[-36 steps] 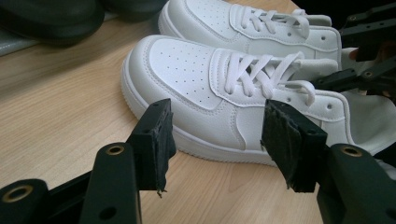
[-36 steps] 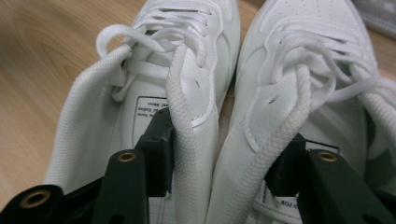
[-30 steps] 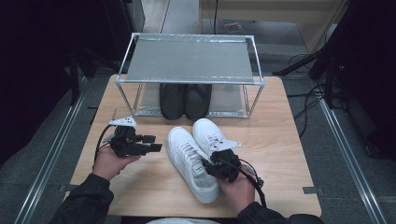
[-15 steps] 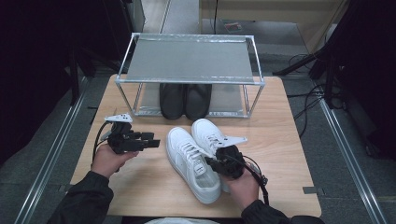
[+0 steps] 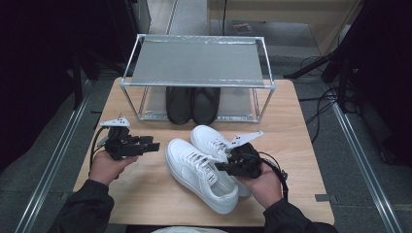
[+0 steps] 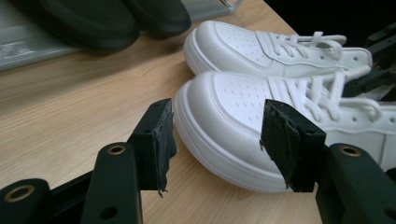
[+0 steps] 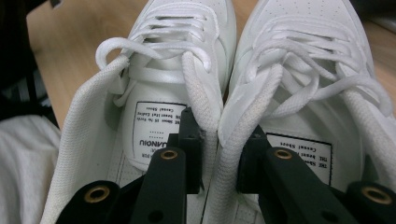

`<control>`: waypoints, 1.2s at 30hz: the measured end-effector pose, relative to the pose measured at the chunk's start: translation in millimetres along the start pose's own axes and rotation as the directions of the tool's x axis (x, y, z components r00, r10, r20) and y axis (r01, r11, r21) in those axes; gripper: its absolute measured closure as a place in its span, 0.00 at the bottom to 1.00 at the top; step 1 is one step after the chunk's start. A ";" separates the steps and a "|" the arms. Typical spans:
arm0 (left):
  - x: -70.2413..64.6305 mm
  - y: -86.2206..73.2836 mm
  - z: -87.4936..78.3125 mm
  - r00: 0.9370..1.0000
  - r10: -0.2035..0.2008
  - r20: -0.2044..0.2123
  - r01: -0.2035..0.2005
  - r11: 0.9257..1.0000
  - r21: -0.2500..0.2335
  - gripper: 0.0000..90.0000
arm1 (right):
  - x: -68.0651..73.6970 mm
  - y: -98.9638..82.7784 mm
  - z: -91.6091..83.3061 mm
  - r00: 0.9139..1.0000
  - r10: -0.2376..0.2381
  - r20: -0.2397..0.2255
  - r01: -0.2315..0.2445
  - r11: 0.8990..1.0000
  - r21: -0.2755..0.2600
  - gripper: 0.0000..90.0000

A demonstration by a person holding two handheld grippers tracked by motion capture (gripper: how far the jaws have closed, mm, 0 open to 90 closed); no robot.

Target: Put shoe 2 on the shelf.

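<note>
Now the right gripper (image 5: 224, 166) has its fingers (image 7: 189, 149) pinched on the touching inner collars of the two white sneakers (image 5: 201, 170), one finger inside each shoe; its jaws have just been closing, from a wider stance a second ago down onto that doubled edge. In the right gripper view the collars are squeezed together between the pads, the printed insole labels on either side. The pair lies side by side at the middle of the worktop (image 5: 145, 194), toes pointing toward the metal rack (image 5: 197, 63), heels toward the person. Compared with a second ago the right hand sits a little higher and the shoes have barely shifted. The left gripper (image 5: 154, 146) is held just left of the pair, much where it was, fingers (image 6: 156, 140) spread wide and empty, framing the toe of the nearer sneaker (image 6: 233, 107) without touching it. A pair of black shoes (image 5: 193, 103) stands under the rack.
</note>
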State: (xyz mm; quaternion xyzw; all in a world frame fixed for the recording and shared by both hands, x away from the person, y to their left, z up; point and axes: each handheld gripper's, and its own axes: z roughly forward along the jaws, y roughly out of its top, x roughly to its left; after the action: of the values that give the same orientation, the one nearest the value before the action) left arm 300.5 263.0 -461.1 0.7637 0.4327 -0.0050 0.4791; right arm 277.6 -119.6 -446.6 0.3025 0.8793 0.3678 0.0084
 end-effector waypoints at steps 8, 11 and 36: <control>3.3 -7.7 -13.4 0.999 -0.026 -0.037 0.026 0.999 -0.021 0.49 | -1.6 15.0 8.7 0.982 -0.166 -0.092 0.171 0.984 0.047 0.87; 4.1 -10.5 -19.1 0.998 -0.035 -0.050 0.033 0.999 -0.038 0.49 | -5.9 26.9 15.4 0.964 -0.215 -0.154 0.225 0.973 0.051 0.87; 36.6 -36.8 -66.8 0.966 -0.220 -0.135 0.200 0.969 -0.148 0.50 | -2.5 147.0 -14.7 0.868 -0.374 -0.326 0.393 0.920 -0.011 0.87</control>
State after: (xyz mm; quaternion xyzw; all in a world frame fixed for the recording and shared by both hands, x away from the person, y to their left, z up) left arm 271.8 342.3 -467.2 0.6780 0.5454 0.0307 0.4918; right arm 353.4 -50.1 -340.6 0.0580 0.9211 0.3783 -0.0707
